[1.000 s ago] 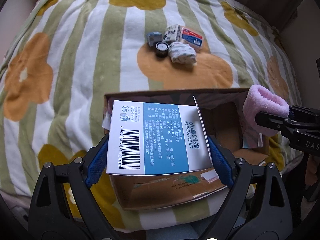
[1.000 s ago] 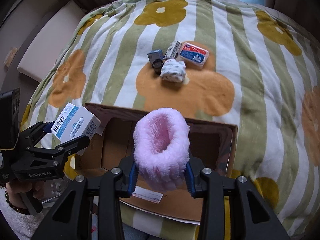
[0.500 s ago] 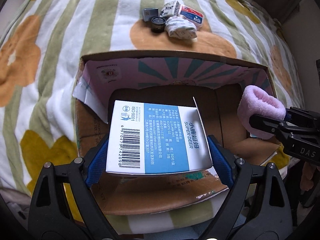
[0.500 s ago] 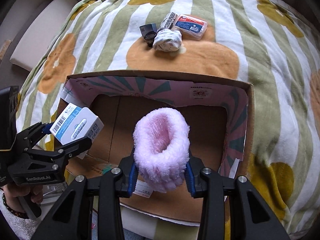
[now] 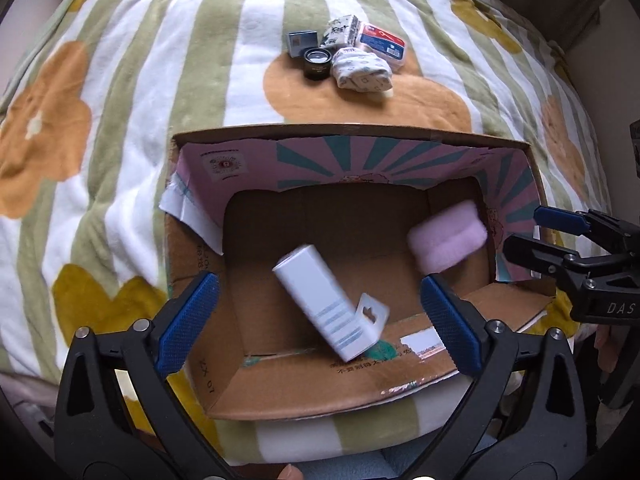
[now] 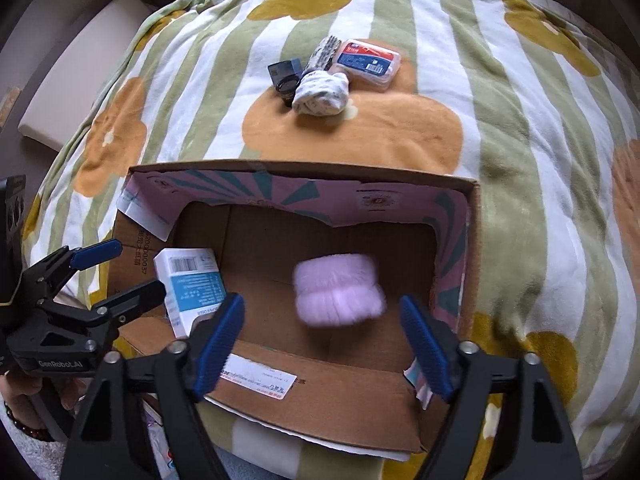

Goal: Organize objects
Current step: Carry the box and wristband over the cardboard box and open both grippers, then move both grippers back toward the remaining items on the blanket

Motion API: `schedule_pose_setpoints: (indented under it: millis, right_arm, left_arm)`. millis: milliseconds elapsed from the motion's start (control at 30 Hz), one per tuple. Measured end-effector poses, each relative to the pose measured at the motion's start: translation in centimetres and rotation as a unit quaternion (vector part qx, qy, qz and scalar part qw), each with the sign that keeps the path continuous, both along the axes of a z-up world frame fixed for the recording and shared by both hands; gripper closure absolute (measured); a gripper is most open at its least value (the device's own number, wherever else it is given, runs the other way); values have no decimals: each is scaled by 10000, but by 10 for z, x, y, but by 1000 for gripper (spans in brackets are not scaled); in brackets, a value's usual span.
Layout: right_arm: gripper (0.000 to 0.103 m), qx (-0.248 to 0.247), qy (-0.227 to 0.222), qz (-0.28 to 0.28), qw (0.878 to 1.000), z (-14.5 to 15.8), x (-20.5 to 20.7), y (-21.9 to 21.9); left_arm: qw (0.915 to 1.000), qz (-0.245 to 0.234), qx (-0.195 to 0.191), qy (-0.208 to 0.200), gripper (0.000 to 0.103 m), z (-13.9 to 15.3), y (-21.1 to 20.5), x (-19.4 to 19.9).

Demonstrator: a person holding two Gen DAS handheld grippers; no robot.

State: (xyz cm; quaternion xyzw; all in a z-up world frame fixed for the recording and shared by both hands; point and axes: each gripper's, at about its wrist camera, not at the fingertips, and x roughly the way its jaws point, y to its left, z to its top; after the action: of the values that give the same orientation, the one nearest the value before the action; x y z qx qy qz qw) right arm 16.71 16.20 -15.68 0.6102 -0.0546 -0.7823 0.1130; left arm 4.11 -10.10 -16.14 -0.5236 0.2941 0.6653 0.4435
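Both grippers hang over the open cardboard box (image 5: 400, 392) on the flower-patterned blanket (image 5: 120, 120): the left gripper (image 5: 318, 322) has its blue-padded jaws spread wide with nothing between them, and the right gripper (image 6: 322, 348) is likewise spread and empty. A white-and-blue carton (image 5: 326, 308) sits tilted inside the box and a fluffy pink roll (image 6: 338, 290), blurred and possibly in mid-air, is toward the box's right side. Beyond the box, well apart from it, a small cluster rests on the blanket: a black lens-like cylinder (image 5: 317, 63), a rolled patterned cloth (image 5: 362, 72) and a red-and-blue plastic case (image 5: 380, 43).
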Motion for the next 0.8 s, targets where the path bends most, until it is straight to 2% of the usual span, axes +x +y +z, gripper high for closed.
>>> schedule_pose_setpoints:
  millis: [133,267,800]
  right_arm:
    - [22,122,96,50,9999,1,5,1]
    - [22,276,-37,180,9995,-1,4,-1]
    - [22,61,12,-164,9998,19,-19,0]
  left_arm:
    - [10000,36,-18,79,3,1,-7,-2]
    - [9999,62,-45,109,3,1,-8,-6]
    - [9998,-80,129,106,3,26,21,-30]
